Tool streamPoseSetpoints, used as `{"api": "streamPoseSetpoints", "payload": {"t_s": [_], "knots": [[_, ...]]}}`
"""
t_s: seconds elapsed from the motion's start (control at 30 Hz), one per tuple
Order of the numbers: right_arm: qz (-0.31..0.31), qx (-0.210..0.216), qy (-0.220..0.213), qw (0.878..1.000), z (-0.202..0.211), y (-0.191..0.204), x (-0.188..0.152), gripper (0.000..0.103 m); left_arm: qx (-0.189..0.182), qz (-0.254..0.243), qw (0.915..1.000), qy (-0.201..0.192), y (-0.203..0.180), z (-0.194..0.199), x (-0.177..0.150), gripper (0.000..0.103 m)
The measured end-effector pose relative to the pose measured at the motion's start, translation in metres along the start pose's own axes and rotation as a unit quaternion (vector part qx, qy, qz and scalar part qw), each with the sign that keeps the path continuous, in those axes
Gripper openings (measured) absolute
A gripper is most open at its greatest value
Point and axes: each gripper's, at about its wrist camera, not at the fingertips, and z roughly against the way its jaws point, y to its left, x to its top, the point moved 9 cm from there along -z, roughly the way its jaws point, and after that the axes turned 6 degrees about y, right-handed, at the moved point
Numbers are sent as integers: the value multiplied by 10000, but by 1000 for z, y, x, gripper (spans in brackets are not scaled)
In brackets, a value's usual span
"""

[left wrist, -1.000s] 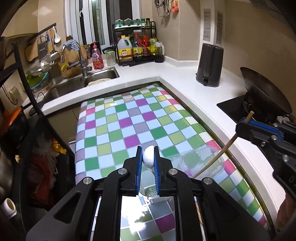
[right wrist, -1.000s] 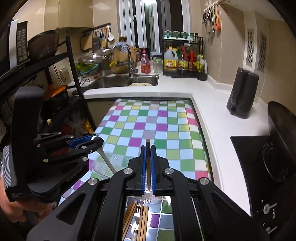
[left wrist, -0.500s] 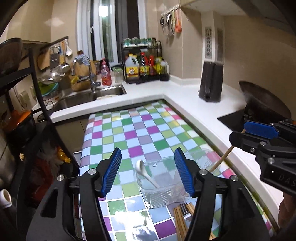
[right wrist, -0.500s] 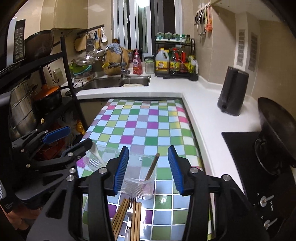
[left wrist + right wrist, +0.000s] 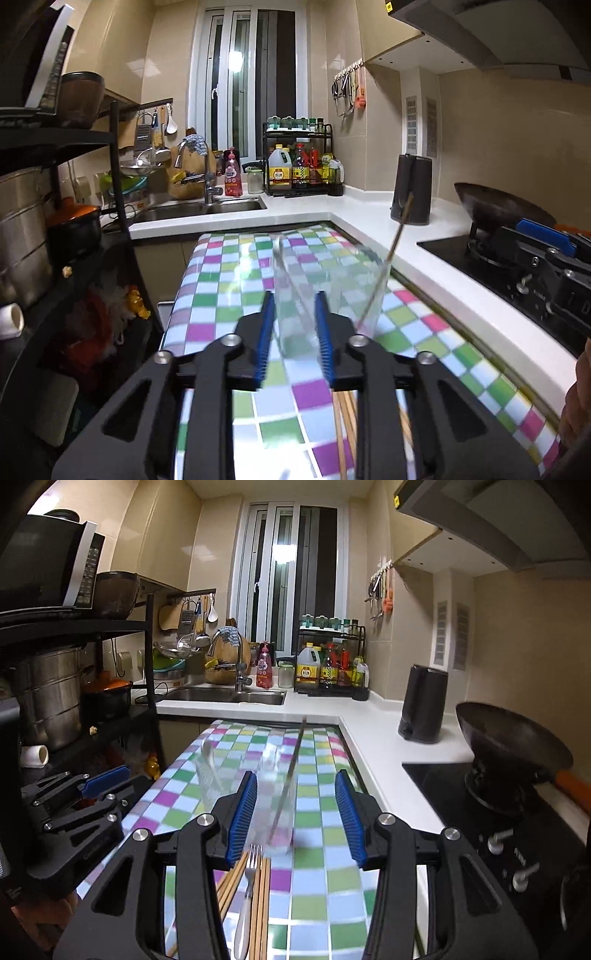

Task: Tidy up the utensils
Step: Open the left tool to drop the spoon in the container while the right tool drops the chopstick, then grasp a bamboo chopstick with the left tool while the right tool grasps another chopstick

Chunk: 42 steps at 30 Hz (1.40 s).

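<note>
Jaws of left gripper (image 5: pixel 294 334) and right gripper (image 5: pixel 295 814), just closing, stand apart, empty.

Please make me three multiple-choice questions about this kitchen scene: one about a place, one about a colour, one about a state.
1. Where does the fork lie? A in the sink; B on the checked cloth beside loose chopsticks; C in the wok.
2. What colour is the kettle? A white; B black; C green.
3. How is the single chopstick in the clear container? A flat; B broken; C leaning.
Answers: B, it rests on the checks; B, its body is dark all over; C, its tip rises slanted above the rim.
</note>
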Motion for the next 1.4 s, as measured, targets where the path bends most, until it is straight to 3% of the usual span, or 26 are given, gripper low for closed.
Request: {"api": "streamPoseSetpoints", "payload": {"t_s": [0.07, 0.13, 0.33, 0.43, 0.63, 1.1, 1.4], "knots": [[-154, 105, 163, 9997, 5, -1, -31, 21, 31, 96, 9999, 53, 1, 9, -27, 13], [-359, 114, 314, 9988, 8, -4, -62, 12, 14, 165, 9998, 105, -1, 16, -54, 11], [-464, 47, 936, 9945, -2, 5, -151, 10, -77, 248, 9989, 385, -13, 25, -125, 11], [-438, 69, 1190, 9919, -8, 6, -179, 11, -173, 121, 9985, 510, -24, 27, -146, 11], [-372, 149, 1366, 9898, -14, 8, -193, 12, -253, 12, 9971, 718, -36, 23, -173, 12], [-229, 396, 1792, 9828, -28, 21, -212, 13, -167, 117, 9946, 1022, -36, 8, -189, 12], [-151, 358, 1765, 9835, -28, 20, -212, 11, -38, -59, 9960, 891, -41, 9, -191, 12]]}}
